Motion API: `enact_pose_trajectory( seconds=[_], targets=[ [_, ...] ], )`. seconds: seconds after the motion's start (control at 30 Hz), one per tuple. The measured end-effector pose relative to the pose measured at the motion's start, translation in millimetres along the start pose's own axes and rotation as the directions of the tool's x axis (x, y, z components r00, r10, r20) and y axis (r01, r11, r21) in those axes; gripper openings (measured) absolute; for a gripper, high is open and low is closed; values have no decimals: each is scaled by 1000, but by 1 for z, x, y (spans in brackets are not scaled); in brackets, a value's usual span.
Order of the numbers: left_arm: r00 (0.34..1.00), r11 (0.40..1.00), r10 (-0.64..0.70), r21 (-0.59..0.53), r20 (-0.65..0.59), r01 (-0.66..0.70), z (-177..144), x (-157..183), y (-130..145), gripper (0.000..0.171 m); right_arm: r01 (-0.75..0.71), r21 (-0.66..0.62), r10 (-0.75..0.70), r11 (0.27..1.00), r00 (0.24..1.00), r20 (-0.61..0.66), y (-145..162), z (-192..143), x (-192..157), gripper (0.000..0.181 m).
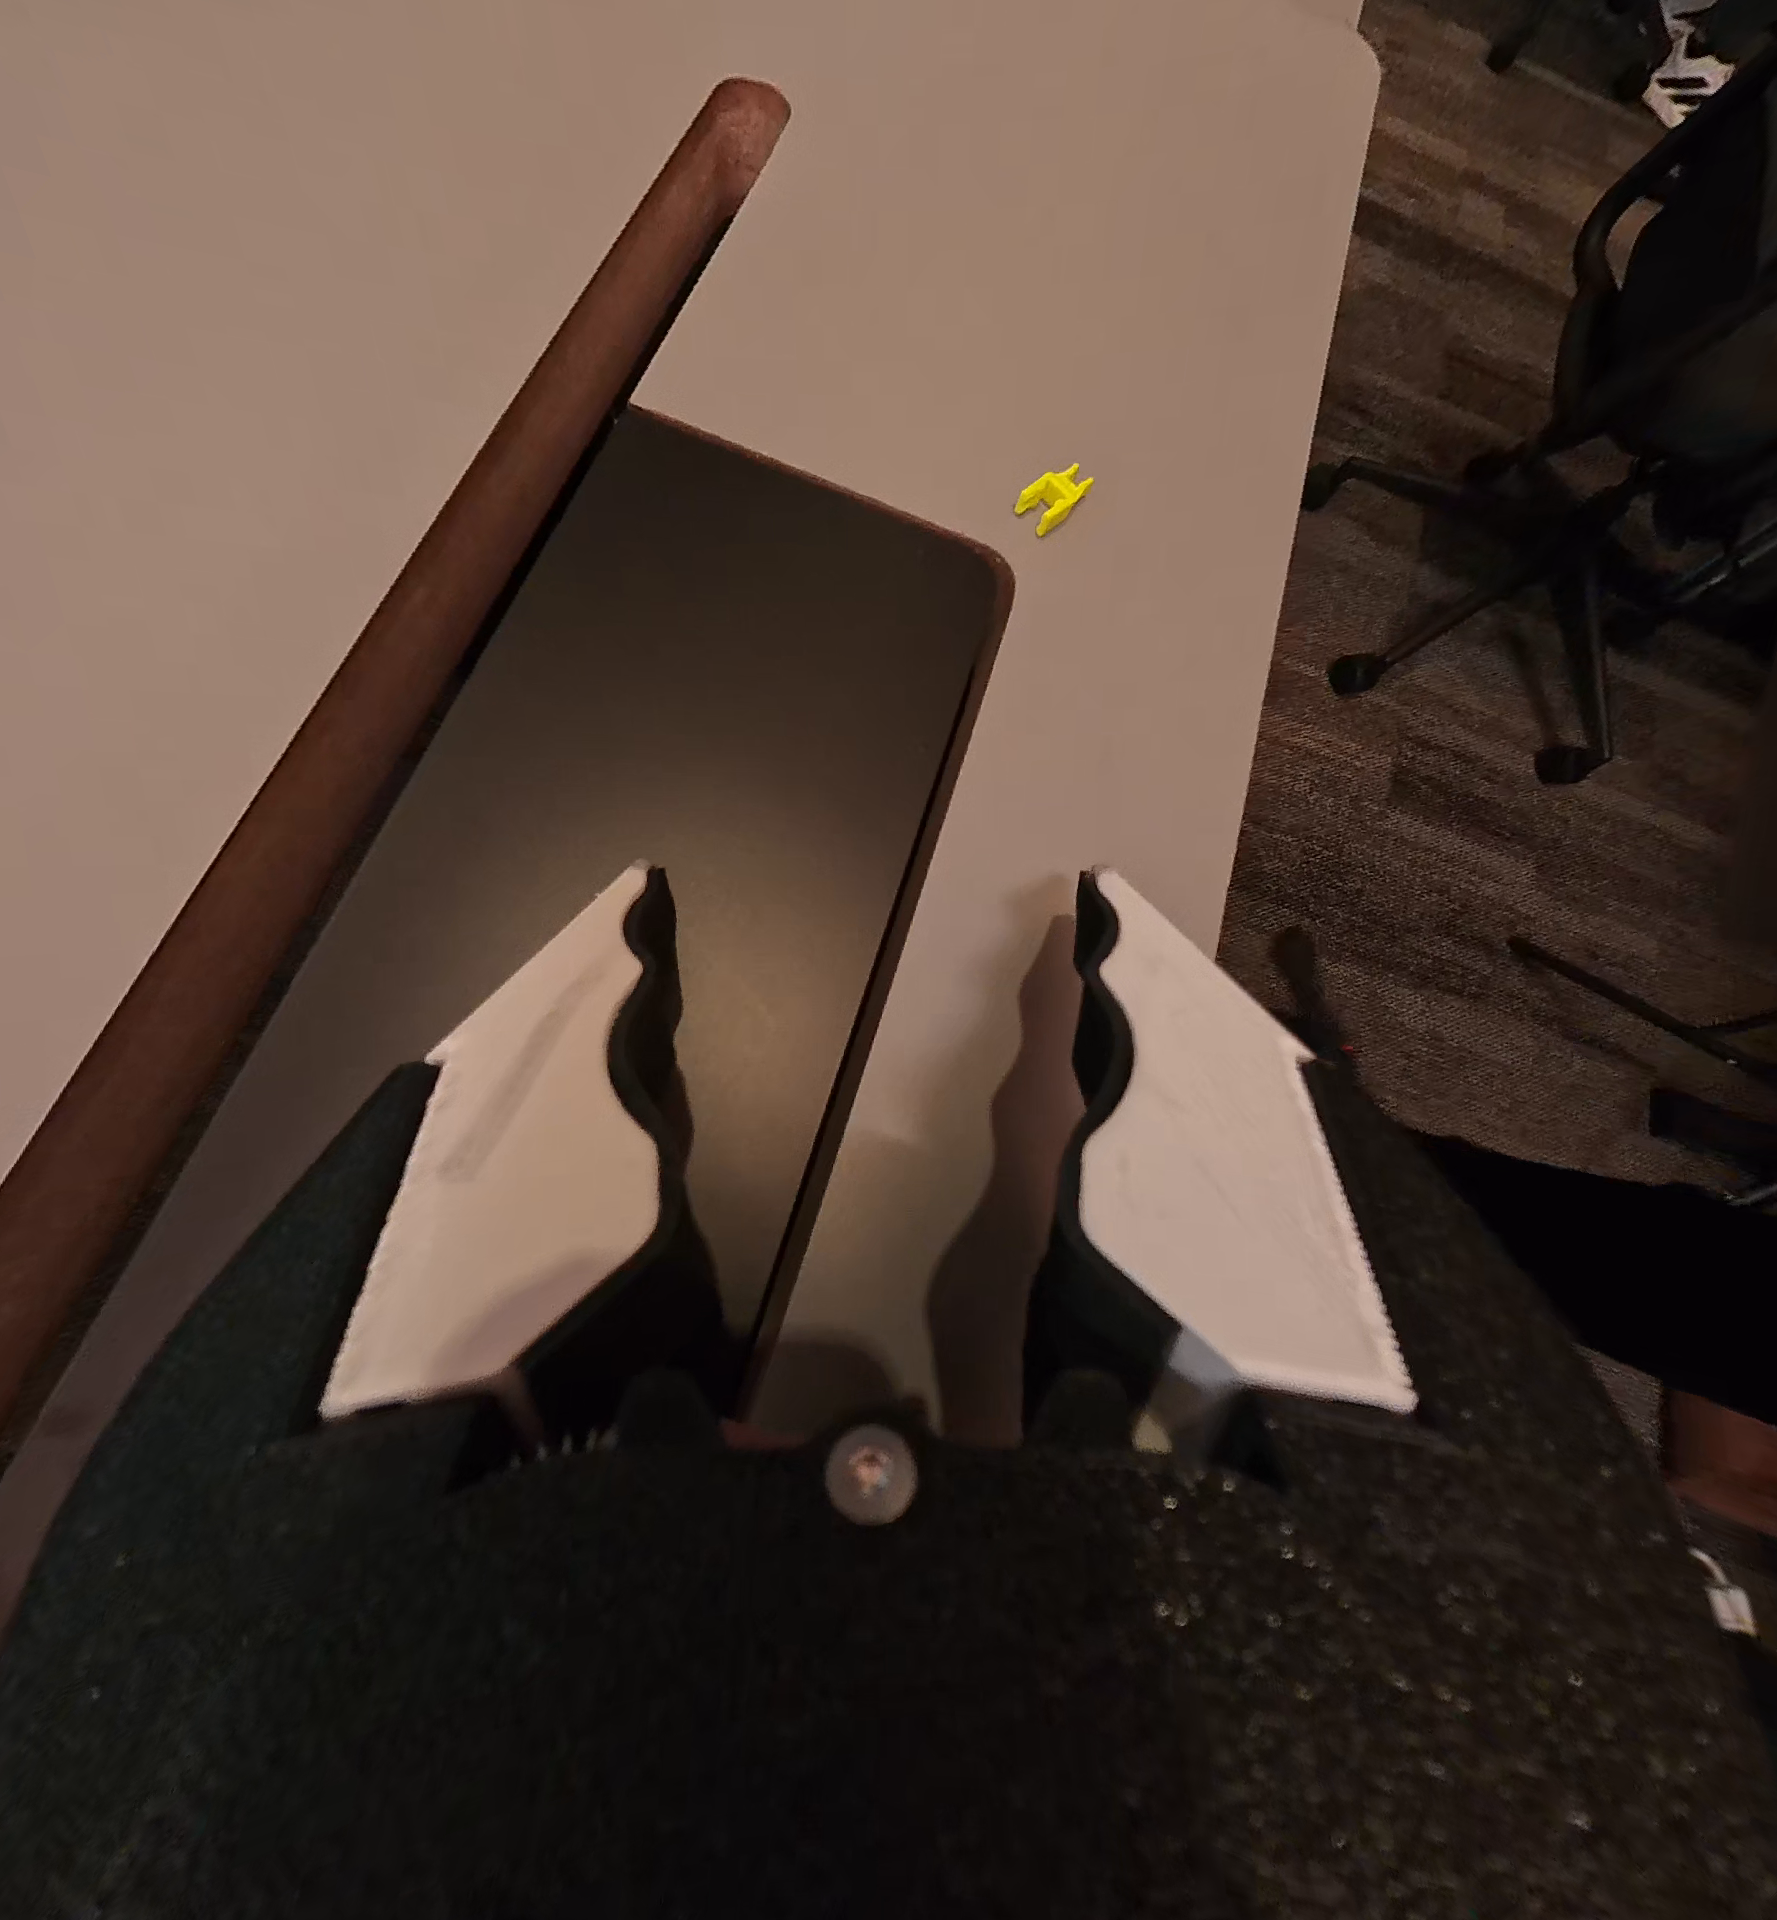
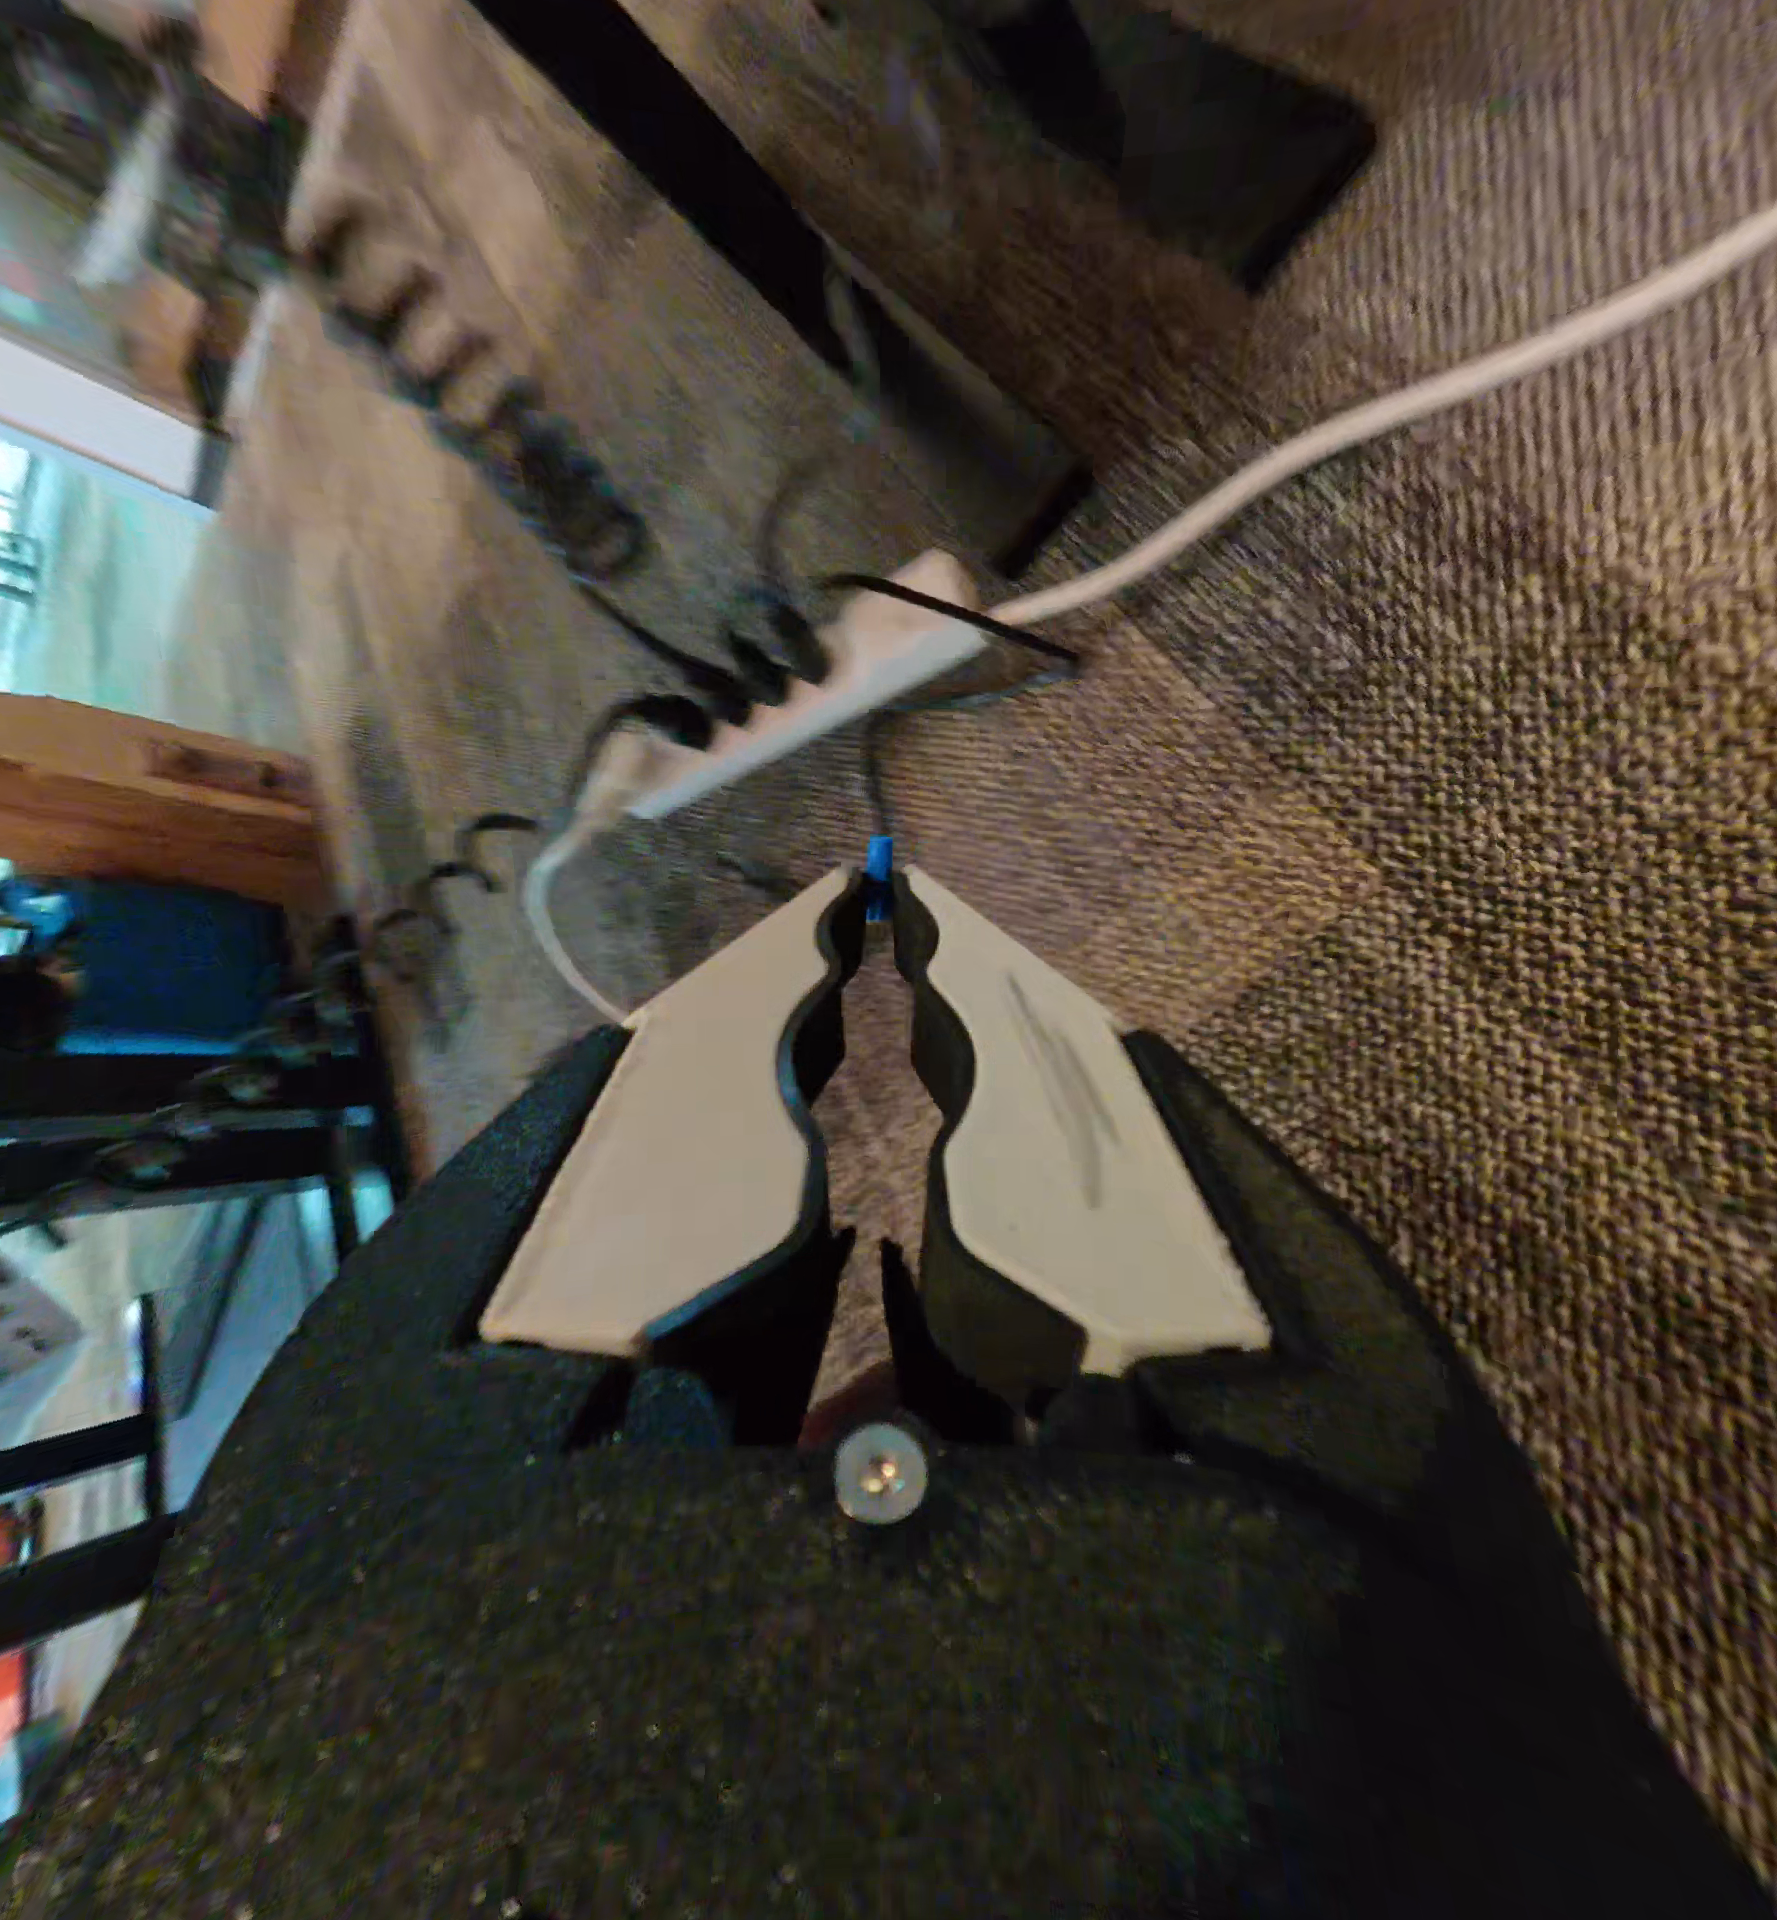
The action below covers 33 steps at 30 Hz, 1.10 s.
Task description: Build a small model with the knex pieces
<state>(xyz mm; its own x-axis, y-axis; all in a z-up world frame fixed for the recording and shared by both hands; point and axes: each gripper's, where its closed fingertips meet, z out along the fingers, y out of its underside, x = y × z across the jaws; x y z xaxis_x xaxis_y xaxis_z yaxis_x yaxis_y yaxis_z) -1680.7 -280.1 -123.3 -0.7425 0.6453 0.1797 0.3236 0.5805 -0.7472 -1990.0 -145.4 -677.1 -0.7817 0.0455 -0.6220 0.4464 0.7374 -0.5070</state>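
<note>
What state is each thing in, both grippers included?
Left gripper: open, empty, over the tray's edge.
Right gripper: shut on blue piece, pointed at the carpet.
Yellow piece: lying loose on the table.
Tray: flat, empty.
Power strip: plugs in.

The left gripper (image 1: pixel 868 883) hangs with jaws spread wide, holding nothing, over a dark tray (image 1: pixel 718 727) on a pale table (image 1: pixel 1123 260). A yellow clip (image 1: pixel 1053 499) lies just beyond the tray's corner. An office chair (image 1: pixel 1642 364) stands on the carpet (image 1: pixel 1435 883).
</note>
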Motion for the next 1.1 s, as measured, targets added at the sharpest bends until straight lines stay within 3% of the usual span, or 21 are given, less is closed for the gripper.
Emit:
enact_pose_trajectory(
  seconds=[0.2, 0.33, 0.43, 0.53, 0.67, 0.77, 0.87, 1.0, 1.1],
  targets=[
    [1000, 1000, -14, 0, 21, 14, 0, -3, -1, 71, 162, 106, -170, 981, 983, 67, -95, -193, -170, 2],
    [996, 998, 61, -32, 62, -59, 3, 0, 3, 76, 249, 234, -260, 940, 966, 16, -148, -321, -253, 2],
    [996, 997, 70, -34, 50, -68, 3, 2, 3, 80, 286, 323, -281, 902, 958, -63, -161, -411, -298, 3],
    [996, 996, 80, -37, 40, -78, 3, 4, 3, 84, 282, 410, -240, 868, 959, -152, -147, -498, -335, 2],
    [996, 995, 88, -40, 33, -87, 3, 5, 4, 93, 268, 478, -145, 836, 949, -278, -85, -600, -378, 2],
    [992, 994, 110, -28, 57, -108, 0, 6, 1, 104, 243, 523, -37, 817, 927, -372, -16, -669, -407, 2],
    [982, 988, 151, 28, 111, -155, -18, 13, -5, 103, 202, 600, 145, 774, 866, -479, 64, -755, -427, 3],
    [980, 976, 138, 148, 141, -158, -65, 50, -19, 100, 200, 714, 442, 671, 666, -602, 195, -899, -446, 3],
    [969, 956, 224, 168, 101, -239, -97, 111, -7, 97, 247, 809, 664, 533, 471, -581, 309, -1015, -465, 3]
  ],
)
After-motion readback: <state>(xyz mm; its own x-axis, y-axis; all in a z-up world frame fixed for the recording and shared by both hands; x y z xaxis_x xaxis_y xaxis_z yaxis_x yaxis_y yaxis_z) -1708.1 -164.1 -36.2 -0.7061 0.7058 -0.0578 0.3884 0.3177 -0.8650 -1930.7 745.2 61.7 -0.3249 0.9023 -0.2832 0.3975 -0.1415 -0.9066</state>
